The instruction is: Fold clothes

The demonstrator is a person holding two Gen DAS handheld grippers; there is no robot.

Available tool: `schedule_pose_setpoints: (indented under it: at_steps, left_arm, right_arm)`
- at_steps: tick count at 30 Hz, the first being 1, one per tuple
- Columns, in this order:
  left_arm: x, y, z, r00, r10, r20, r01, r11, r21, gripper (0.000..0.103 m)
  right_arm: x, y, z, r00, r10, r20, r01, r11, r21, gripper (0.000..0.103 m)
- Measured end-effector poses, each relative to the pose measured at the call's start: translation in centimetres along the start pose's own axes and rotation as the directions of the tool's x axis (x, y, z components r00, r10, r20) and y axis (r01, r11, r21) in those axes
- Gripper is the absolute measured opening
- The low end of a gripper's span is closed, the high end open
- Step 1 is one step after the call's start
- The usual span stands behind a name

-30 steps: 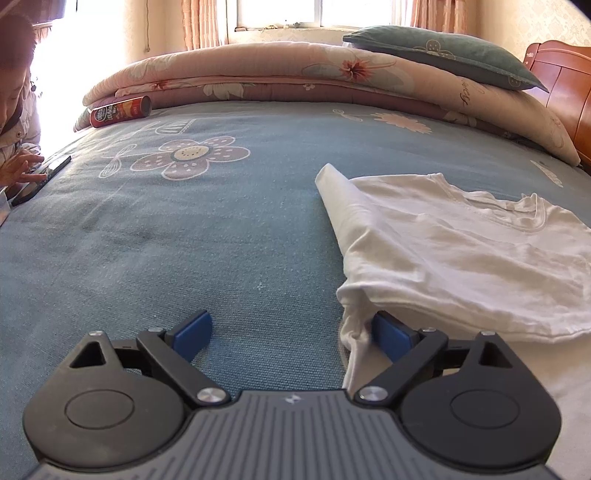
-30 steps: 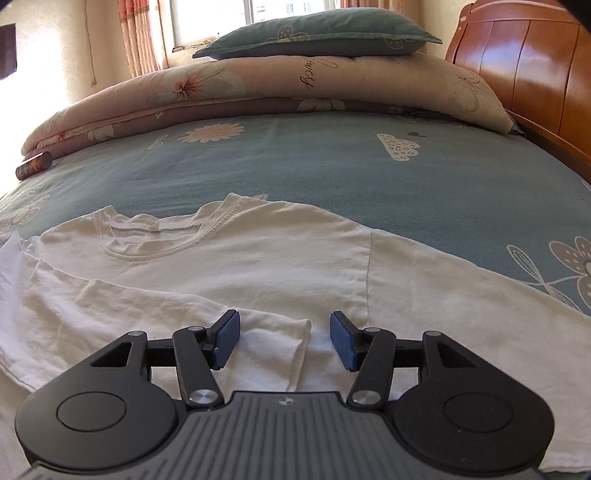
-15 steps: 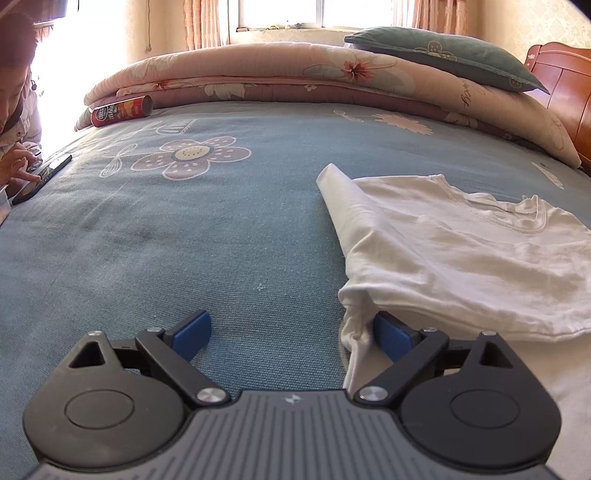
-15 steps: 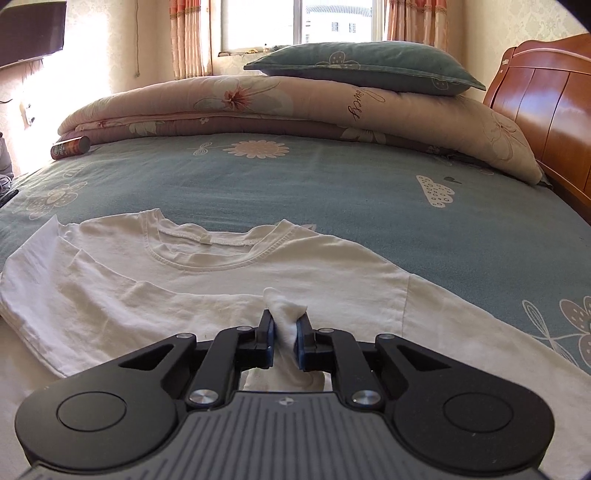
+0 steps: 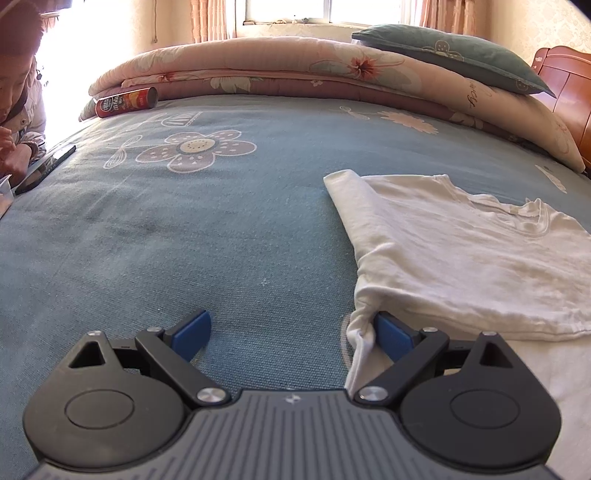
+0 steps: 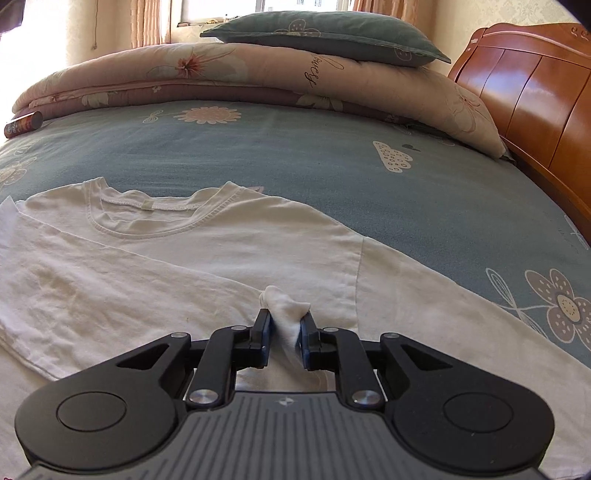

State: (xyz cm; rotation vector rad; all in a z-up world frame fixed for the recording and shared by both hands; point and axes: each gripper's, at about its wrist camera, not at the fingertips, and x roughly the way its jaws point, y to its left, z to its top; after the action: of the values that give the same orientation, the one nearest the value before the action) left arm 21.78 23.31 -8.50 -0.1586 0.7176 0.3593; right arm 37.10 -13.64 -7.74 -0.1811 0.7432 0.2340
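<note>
A white T-shirt [image 5: 461, 251] lies on the blue flowered bedspread [image 5: 184, 240], its left side folded over the body. It also shows in the right wrist view [image 6: 184, 258], collar toward the pillows. My left gripper [image 5: 291, 328] is open over the bedspread; its right fingertip sits against the bunched edge of the shirt's fold. My right gripper [image 6: 286, 325] is shut on a pinch of the shirt's cloth near the right sleeve seam, and a tuft of cloth sticks up between the pads.
A folded pink quilt [image 5: 295, 70] with a green pillow [image 6: 325, 33] lies across the far side. A red snack can [image 5: 127, 101] lies at the quilt's left end. A phone [image 5: 44, 168] and a person [image 5: 18, 110] are at the left edge. A wooden headboard [image 6: 535, 96] stands right.
My right gripper went from open over the shirt to shut on a pinch of its cloth. The left gripper has stayed open and barely moved.
</note>
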Motion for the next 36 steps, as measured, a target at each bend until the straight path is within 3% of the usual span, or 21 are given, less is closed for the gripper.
schedule_pose_setpoints:
  at_steps: [6,11,13,15,18,21,24,27,32,36]
  left_arm:
    - [-0.2,0.4,0.1,1.0,0.006,-0.014,-0.007,1.0,-0.031,0.095]
    - [-2.2,2.0,0.8,0.998,-0.06,0.007,0.061,0.993,-0.098,0.095]
    - [-3.0,2.9,1.2,0.997,-0.064,0.042,0.069,0.989,-0.13,0.095]
    - [-3.2,3.9,1.4,0.997,-0.059,0.055,0.068,0.984,-0.165,0.095]
    - [-2.7,5.3,1.4,0.997,-0.075,0.035,0.081,0.969,-0.233,0.095]
    - [-2.8,5.9,1.4,0.996,-0.084,0.04,0.092,0.961,-0.26,0.095]
    - [-2.7,6.2,1.4,0.997,-0.069,0.042,0.078,0.963,-0.258,0.095]
    - [-2.4,6.9,1.4,0.998,-0.048,0.032,0.055,0.961,-0.269,0.095]
    - [-2.4,7.7,1.4,0.999,-0.018,0.033,0.026,0.958,-0.285,0.095]
    - [-2.2,7.9,1.5,0.999,-0.021,0.034,0.03,0.956,-0.292,0.095]
  right_arm:
    - [-0.1,-0.2,0.4,0.995,-0.065,-0.072,0.065,0.998,-0.003,0.018]
    - [-2.8,0.6,1.4,0.991,-0.133,-0.011,0.133,0.991,-0.009,0.021]
    - [-4.7,2.0,2.4,0.998,-0.039,0.058,0.04,0.999,-0.02,0.021]
    - [-6.4,4.0,3.6,0.99,0.094,0.11,-0.089,0.995,-0.051,0.02]
    - [-7.2,9.2,5.5,0.951,0.281,0.125,-0.262,0.954,-0.147,0.017]
    - [-6.0,15.3,6.8,0.911,0.4,0.098,-0.369,0.899,-0.234,0.017]
    - [-3.6,21.1,7.2,0.896,0.442,0.05,-0.407,0.859,-0.311,0.017]
    - [-1.1,25.3,6.9,0.893,0.45,0.016,-0.417,0.84,-0.346,0.017]
    - [2.3,29.1,5.6,0.879,0.478,-0.01,-0.451,0.823,-0.346,0.017]
    - [2.6,30.3,5.4,0.874,0.486,0.014,-0.455,0.827,-0.331,0.019]
